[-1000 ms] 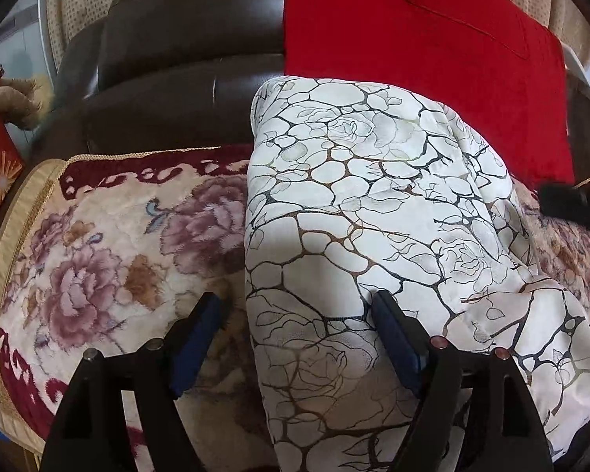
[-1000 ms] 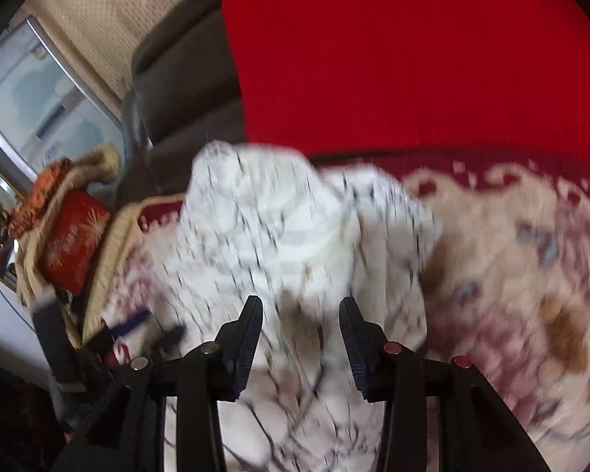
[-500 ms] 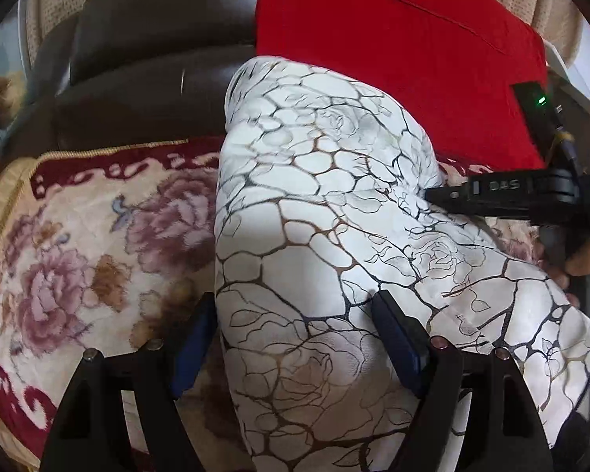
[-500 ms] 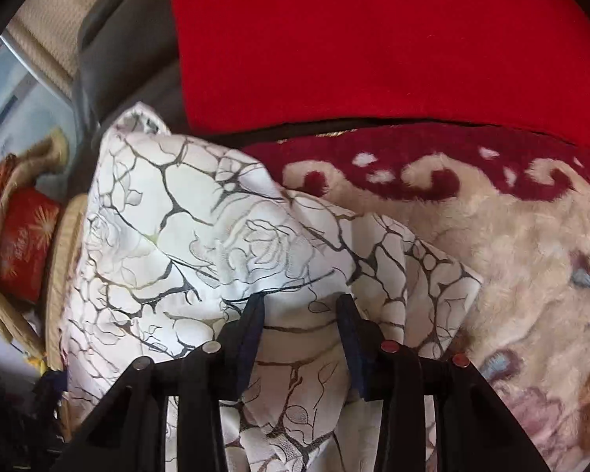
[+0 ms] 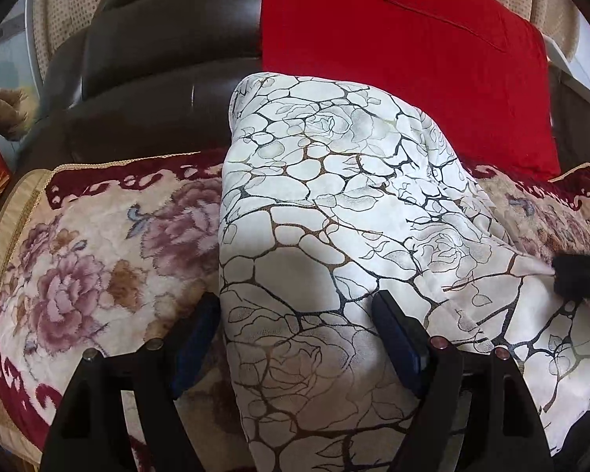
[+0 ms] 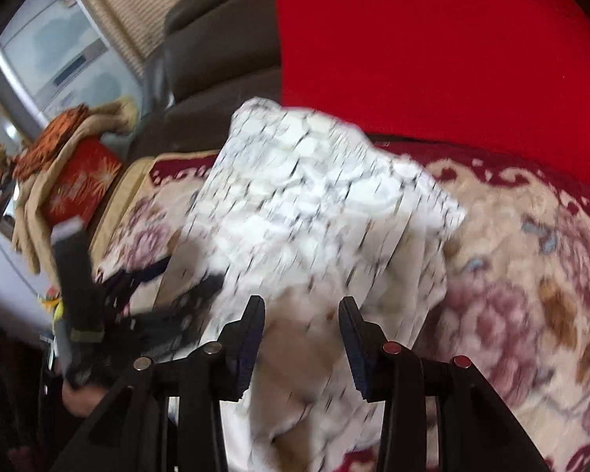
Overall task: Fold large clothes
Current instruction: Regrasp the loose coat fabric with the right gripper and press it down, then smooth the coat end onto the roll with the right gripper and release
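The left gripper (image 5: 295, 338) stood wide, its jaws astride a fold of the white crackle-print garment (image 5: 334, 204); whether they pressed it was unclear. The right gripper (image 6: 301, 334), part open, held blurred cloth between its jaws. Beneath lay a floral sofa cover (image 5: 98, 259); at twelve o'clock, a red cushion (image 5: 405, 70) against dark leather (image 5: 145, 90).

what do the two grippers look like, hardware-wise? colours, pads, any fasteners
Both match. The left gripper and right gripper each have two black angular plastic fingers with triangular cut-outs in the frame. Dark blue pads line the inner faces of the jaws. Small round studs sit on top: silvery on each gripper's left finger, reddish on its right. No cables or markings show.
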Action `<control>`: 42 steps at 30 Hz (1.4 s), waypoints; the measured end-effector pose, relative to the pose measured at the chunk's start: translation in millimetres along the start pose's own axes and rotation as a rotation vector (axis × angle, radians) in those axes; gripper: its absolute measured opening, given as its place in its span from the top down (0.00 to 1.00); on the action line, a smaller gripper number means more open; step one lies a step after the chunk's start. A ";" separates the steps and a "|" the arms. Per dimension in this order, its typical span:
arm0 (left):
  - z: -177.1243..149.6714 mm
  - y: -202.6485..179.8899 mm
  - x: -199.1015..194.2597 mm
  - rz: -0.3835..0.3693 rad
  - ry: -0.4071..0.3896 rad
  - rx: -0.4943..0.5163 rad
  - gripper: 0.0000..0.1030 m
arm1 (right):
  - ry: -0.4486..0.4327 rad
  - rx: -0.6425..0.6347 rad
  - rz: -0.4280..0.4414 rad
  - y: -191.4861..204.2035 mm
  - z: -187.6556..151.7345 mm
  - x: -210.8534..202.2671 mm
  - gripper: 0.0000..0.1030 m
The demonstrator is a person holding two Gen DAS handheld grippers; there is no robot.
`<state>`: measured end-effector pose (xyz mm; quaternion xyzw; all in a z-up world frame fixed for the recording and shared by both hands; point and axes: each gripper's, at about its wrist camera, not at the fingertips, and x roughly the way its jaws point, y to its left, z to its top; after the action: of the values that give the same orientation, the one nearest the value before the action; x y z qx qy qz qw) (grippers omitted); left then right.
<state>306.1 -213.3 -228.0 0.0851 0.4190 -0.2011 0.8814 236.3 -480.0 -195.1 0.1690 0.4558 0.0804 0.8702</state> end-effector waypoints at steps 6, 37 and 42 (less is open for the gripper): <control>-2.2 -0.9 -0.1 -0.003 0.007 -0.006 0.22 | 0.091 0.039 -0.048 -21.3 -34.5 23.7 0.58; -53.0 5.1 -33.1 -0.032 0.050 -0.187 0.03 | 0.012 0.058 -0.055 -23.8 -71.9 33.1 0.55; -59.2 9.9 -83.4 0.027 -0.036 -0.173 0.03 | -0.036 0.080 -0.002 -27.1 -72.0 1.0 0.54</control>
<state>221.2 -161.9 -201.3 0.0109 0.4178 -0.1538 0.8953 177.4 -489.0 -243.8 0.2046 0.4432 0.0583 0.8708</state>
